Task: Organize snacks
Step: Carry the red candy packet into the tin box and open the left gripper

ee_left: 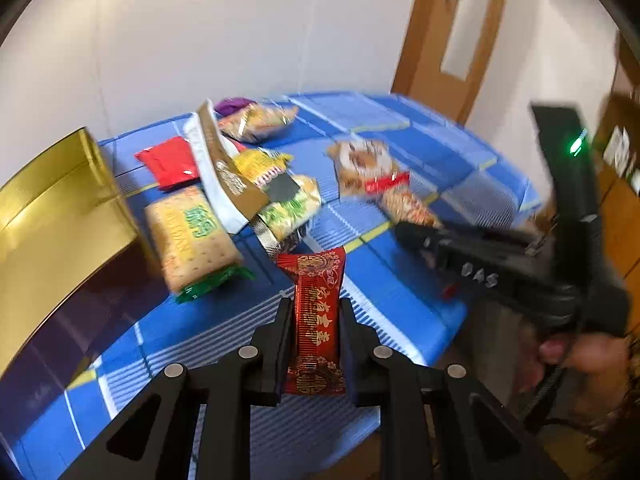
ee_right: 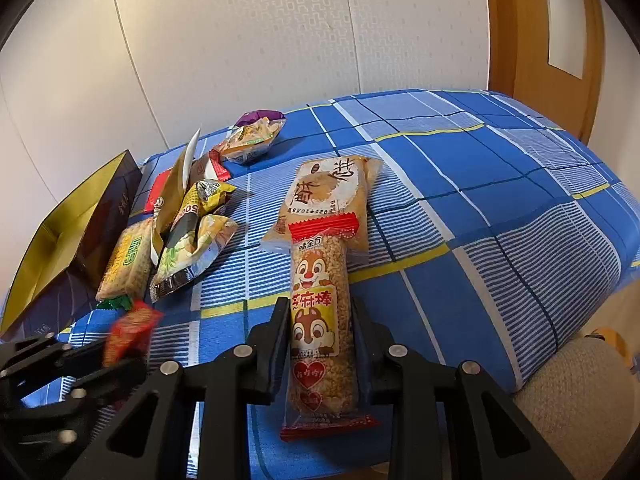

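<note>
My left gripper [ee_left: 316,304] is shut on a red and gold snack packet [ee_left: 316,320], which stands lengthwise between the pads above the blue checked tablecloth [ee_left: 400,128]. The same packet [ee_right: 128,332] shows blurred at the lower left of the right wrist view. My right gripper [ee_right: 320,304] is shut on a long sesame stick packet [ee_right: 318,280] printed with a squirrel. The stick's far end lies over a beige cake packet [ee_right: 328,196]. An open gold-lined box [ee_left: 60,208] stands at the left edge of the table.
A heap of snacks lies beside the box: a cracker packet [ee_left: 192,236], a small red packet [ee_left: 168,162], yellow and green packets [ee_left: 288,204] and a tilted card sleeve [ee_left: 224,168]. A wall is behind, a wooden door [ee_left: 444,40] at the right, and a beige cushion [ee_right: 572,400] by the table's near corner.
</note>
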A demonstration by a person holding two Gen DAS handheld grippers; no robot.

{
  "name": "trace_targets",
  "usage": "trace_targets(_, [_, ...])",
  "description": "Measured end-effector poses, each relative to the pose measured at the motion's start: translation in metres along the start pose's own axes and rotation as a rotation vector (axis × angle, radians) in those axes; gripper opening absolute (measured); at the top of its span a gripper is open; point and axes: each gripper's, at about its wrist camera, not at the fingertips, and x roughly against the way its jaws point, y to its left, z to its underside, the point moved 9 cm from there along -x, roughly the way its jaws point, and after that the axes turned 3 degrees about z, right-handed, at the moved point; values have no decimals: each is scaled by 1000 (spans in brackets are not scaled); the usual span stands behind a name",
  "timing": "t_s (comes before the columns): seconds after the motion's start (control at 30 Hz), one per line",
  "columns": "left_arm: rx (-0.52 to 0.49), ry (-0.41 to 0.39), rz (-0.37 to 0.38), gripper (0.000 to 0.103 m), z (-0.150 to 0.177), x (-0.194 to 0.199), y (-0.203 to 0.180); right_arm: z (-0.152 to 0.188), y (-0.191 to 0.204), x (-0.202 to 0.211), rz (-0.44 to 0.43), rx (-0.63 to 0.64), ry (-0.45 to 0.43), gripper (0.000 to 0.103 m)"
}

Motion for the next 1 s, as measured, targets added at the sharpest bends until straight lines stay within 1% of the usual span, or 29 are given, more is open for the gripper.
trace_targets(0.17, [85,-73,-17,21,-6,28,14,1,1,0,8,10,-3,30])
trace_targets(0.3, [162,-134,-27,21,-15,52,33,1,1,0,10,14,-5,30])
trace_targets(0.5, [230,-211,-86,21,-25,85,65,1,2,0,8,18,-10,30])
trace_targets(0.57, [270,-230,-116,21,-26,95,82,1,2,0,11,22,-11,30])
trace_targets(0.63, [303,-248,-168,21,-27,105,101,1,3,0,11,24,-13,30])
trace_targets(0.77, [407,-265,-258,21,-21,124,151,1,3,0,15,29,-14,30])
trace_targets(1.0, [532,-212,-409,21,8,135,222,1,5,-1,25,48,-19,30])
